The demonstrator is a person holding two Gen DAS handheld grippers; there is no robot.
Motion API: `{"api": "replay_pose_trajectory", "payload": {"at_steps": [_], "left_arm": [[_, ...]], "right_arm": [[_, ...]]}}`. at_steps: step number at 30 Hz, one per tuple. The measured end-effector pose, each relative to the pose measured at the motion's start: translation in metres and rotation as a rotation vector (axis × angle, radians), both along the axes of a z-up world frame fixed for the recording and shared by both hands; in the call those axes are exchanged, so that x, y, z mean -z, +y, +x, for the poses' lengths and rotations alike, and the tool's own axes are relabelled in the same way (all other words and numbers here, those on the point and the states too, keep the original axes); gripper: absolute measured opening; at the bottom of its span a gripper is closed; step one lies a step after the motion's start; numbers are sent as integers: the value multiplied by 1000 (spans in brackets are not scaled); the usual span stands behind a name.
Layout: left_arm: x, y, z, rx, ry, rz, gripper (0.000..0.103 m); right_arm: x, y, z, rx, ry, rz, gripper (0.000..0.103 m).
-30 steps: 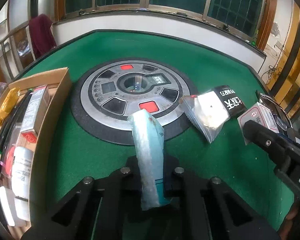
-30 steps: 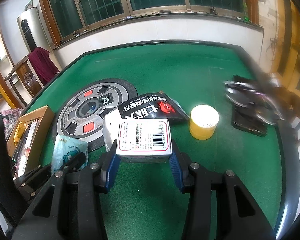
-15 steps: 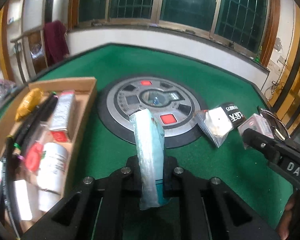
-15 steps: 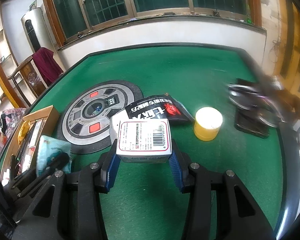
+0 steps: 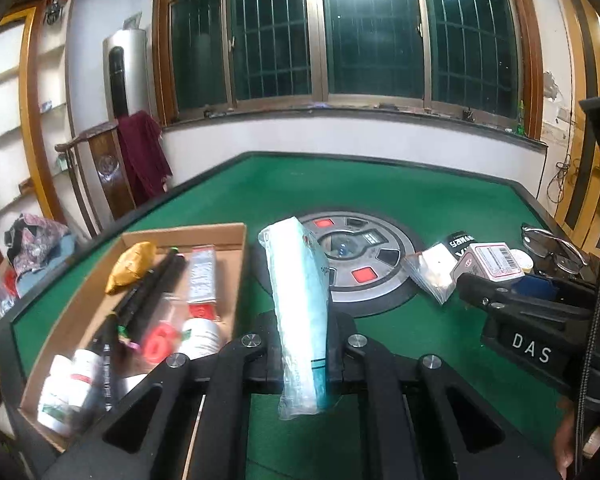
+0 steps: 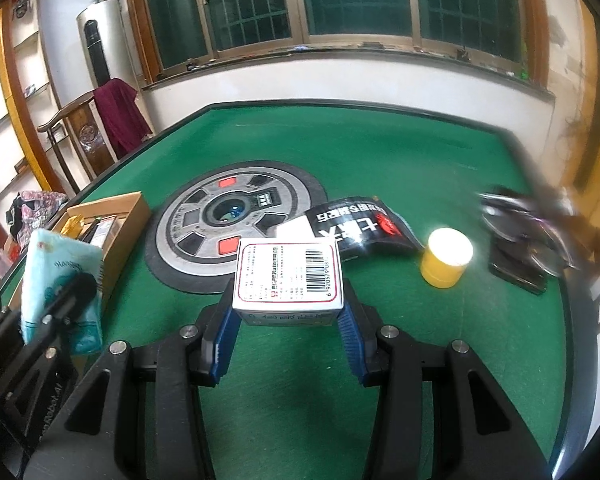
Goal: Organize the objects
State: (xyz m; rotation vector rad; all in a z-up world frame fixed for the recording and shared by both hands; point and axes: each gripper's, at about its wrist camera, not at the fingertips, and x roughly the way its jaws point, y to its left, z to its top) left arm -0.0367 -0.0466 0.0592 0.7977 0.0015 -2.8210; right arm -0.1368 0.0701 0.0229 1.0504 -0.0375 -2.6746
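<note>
The pale blue packet (image 5: 300,312) is clamped upright between the fingers of the left tool (image 5: 305,354), its upper end tilted toward the far side of the green worktop (image 5: 400,196). It is held above the worktop just to the right of the cardboard box (image 5: 220,232), which lies at the worktop's left edge. In the box are seen a yellow pouch (image 5: 130,266), black pens (image 5: 148,296), a red-and-white tube (image 5: 202,280) and white bottles (image 5: 66,384). The same packet (image 6: 60,288) is seen from the right wrist view at the left, in front of the box (image 6: 120,216).

The white carton with a barcode (image 6: 288,276) is gripped by its two sides between the blue pads (image 6: 224,332) of the right tool (image 6: 287,334), raised clear of the worktop. From the left wrist view this carton (image 5: 490,260) is seen at the tip of the right tool (image 5: 504,280).

A round grey control panel (image 6: 236,216) is set in the middle of the worktop. A black snack bag (image 6: 356,228) lies just to its right, with a clear zip bag (image 5: 432,272) beside it. A yellow jar with a white lid (image 6: 446,258) stands near the black bag, and a pair of glasses (image 5: 552,246) rests at the right edge.
</note>
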Motion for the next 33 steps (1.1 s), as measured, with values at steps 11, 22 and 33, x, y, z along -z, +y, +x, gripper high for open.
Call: {"api": "replay_pose_trajectory", "payload": {"at_steps": [11, 22, 33], "left_arm": [[-2, -19, 21, -21, 37, -28, 9], [-3, -47, 31, -61, 55, -26, 9], [1, -76, 36, -119, 52, -9, 9]], "right_arm": [[-9, -19, 20, -39, 39, 15, 43], [-10, -46, 31, -85, 46, 30, 44], [-14, -79, 34, -152, 32, 14, 44]]}}
